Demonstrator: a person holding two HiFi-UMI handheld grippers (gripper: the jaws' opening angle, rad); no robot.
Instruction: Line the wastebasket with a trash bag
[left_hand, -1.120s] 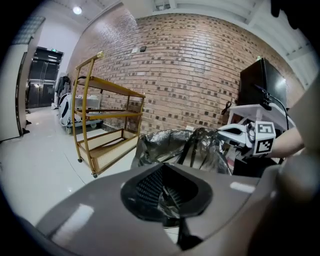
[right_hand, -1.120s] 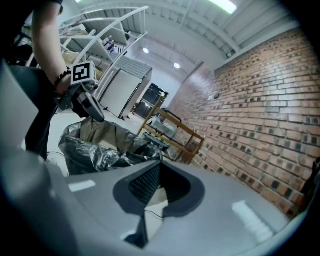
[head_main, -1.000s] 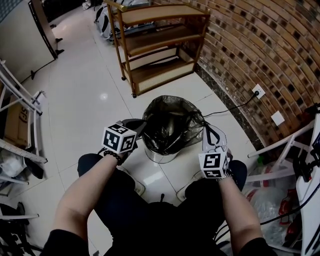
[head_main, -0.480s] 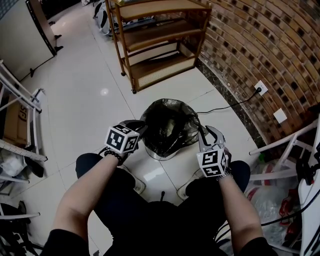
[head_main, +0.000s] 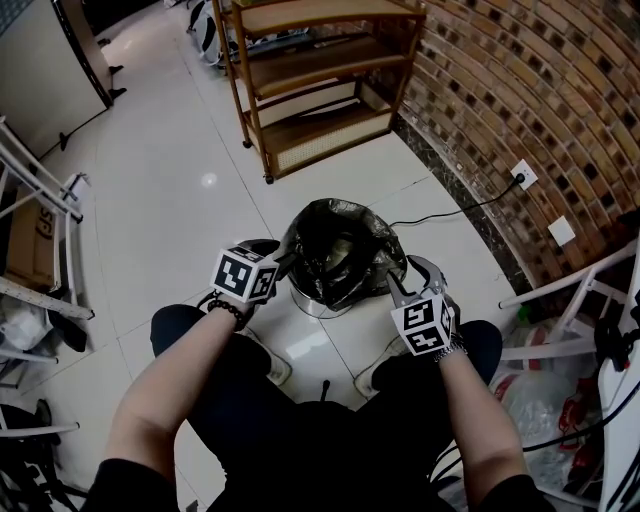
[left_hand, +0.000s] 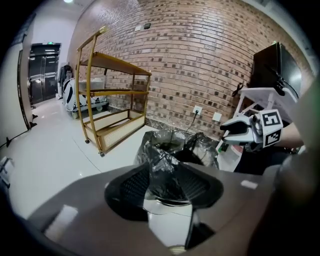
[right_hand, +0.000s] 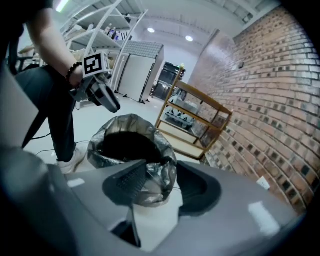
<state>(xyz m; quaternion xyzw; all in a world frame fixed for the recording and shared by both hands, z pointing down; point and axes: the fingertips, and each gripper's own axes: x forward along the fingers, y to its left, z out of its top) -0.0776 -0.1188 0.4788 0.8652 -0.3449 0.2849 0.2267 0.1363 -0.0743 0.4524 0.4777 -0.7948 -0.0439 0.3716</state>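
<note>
On the floor by your feet, the trash bag (head_main: 340, 245) sits over the wastebasket (head_main: 316, 303). Your left gripper (left_hand: 165, 182) and right gripper (right_hand: 162, 185) have just been opening; their fingers stand spread with bag edge between. Push the edge down evenly all round.

Bright, even room light; strong fisheye bending.
We see ceiling lamps (right_hand: 189, 38) glare white, one hot spot on the glossy floor (head_main: 208, 181) and glints on the trash bag (head_main: 340, 250); the brick wall (head_main: 520, 90) bows, and both gripper views blur up close, corners black.
</note>
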